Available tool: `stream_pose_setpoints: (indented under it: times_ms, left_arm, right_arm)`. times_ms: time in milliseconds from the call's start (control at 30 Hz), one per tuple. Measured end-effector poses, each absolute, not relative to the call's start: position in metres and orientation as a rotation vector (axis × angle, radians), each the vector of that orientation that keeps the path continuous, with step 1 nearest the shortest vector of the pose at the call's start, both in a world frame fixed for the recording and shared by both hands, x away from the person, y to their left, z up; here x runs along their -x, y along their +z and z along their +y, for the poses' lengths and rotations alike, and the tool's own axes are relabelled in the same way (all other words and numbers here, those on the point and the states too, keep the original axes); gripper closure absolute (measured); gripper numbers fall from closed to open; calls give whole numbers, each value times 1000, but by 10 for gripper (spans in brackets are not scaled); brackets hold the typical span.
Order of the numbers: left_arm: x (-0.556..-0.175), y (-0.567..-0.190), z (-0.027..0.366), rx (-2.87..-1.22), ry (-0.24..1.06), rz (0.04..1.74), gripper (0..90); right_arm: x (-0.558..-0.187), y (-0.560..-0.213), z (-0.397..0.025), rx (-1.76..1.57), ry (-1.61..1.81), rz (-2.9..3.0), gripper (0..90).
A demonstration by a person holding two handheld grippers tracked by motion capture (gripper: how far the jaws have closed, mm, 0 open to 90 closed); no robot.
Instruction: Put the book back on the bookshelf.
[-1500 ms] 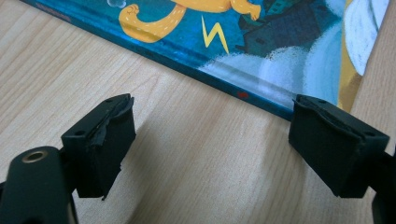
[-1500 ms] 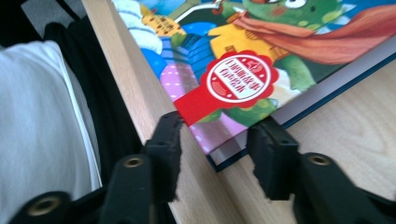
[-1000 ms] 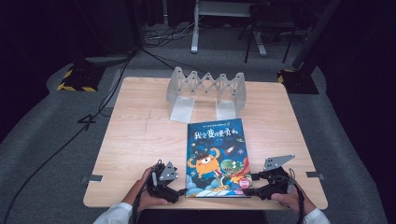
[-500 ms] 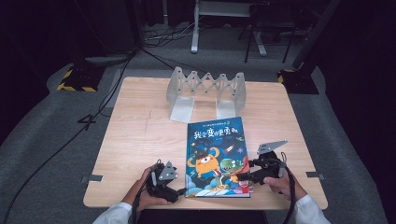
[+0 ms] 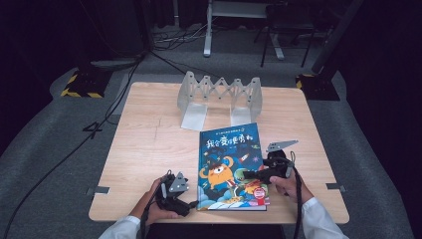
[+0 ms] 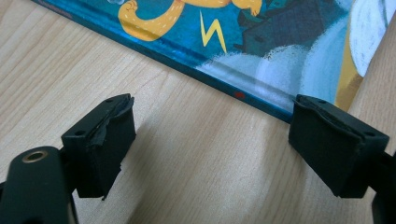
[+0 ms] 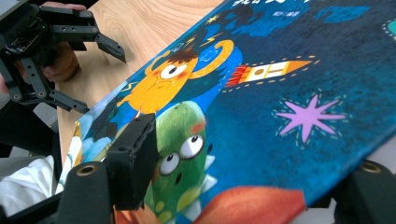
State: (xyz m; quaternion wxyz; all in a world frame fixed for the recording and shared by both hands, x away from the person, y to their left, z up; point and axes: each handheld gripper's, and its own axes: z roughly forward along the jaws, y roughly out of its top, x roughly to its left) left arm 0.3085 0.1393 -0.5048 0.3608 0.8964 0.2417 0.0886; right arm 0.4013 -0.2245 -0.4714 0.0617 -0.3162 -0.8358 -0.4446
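Right tool [image 5: 251, 175], jaws wide, has moved over the picture book's [image 5: 230, 164] lower-right edge, ready to lift the cover; left tool [image 5: 191, 204] waits open at lower left.

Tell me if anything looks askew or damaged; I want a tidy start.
The book lies slightly turned against the table edge. The left gripper has a ragged, peeling pad on one jaw. Nothing else stands out.
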Motion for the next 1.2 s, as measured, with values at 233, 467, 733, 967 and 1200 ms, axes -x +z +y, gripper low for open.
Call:
stream_pose_setpoints:
  times_ms: [233,467,733,967,1200]
  left_arm:
    - [-308,-505,140,-2312,228,624,150]
    - [-308,-505,140,-2307,227,628,150]
    - [-309,-503,140,-2320,233,655,148]
    - [-315,-499,134,-2316,153,675,159]
    - [-326,-492,114,-2262,65,661,164]
  right_arm:
    - [-397,-465,-229,844,-1515,-2467,503]
    - [-386,-456,-229,786,-1591,-2506,520]
    - [-368,-446,-229,703,-1707,-2601,523]
    - [-359,-437,-227,681,-1778,-2673,531]
    - [-357,-436,-228,671,-1793,-2691,531]
